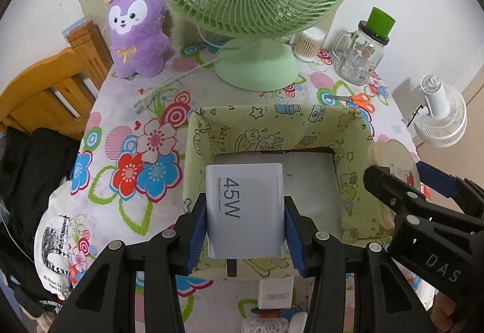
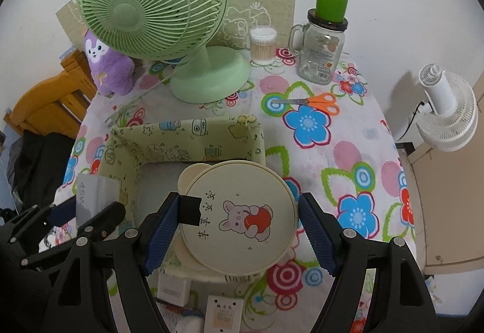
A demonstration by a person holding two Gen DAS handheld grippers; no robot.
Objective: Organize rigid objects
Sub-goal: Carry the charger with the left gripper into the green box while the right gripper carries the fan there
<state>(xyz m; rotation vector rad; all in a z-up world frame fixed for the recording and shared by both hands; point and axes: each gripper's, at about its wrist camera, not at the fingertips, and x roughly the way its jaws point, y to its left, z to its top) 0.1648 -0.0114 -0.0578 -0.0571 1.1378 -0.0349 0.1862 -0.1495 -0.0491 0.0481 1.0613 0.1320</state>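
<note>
My left gripper (image 1: 245,213) is shut on a white 45W charger (image 1: 245,209) and holds it over the near edge of a green cartoon-print fabric box (image 1: 272,124). My right gripper (image 2: 237,213) is shut on a round cream mirror with a rabbit picture (image 2: 242,212) and holds it above the box's right side (image 2: 187,136). In the left wrist view the right gripper (image 1: 423,202) and the mirror's edge (image 1: 393,157) show at the right. In the right wrist view the charger (image 2: 93,196) shows at the left. The box floor looks bare.
A green desk fan (image 1: 257,0), purple plush (image 1: 136,27), cotton swab tub (image 2: 263,45), glass jar with green cup (image 2: 320,51) and orange scissors (image 2: 314,103) stand at the back of the floral table. Small white items (image 2: 224,314) lie near the front edge. A wooden chair (image 1: 54,90) is left.
</note>
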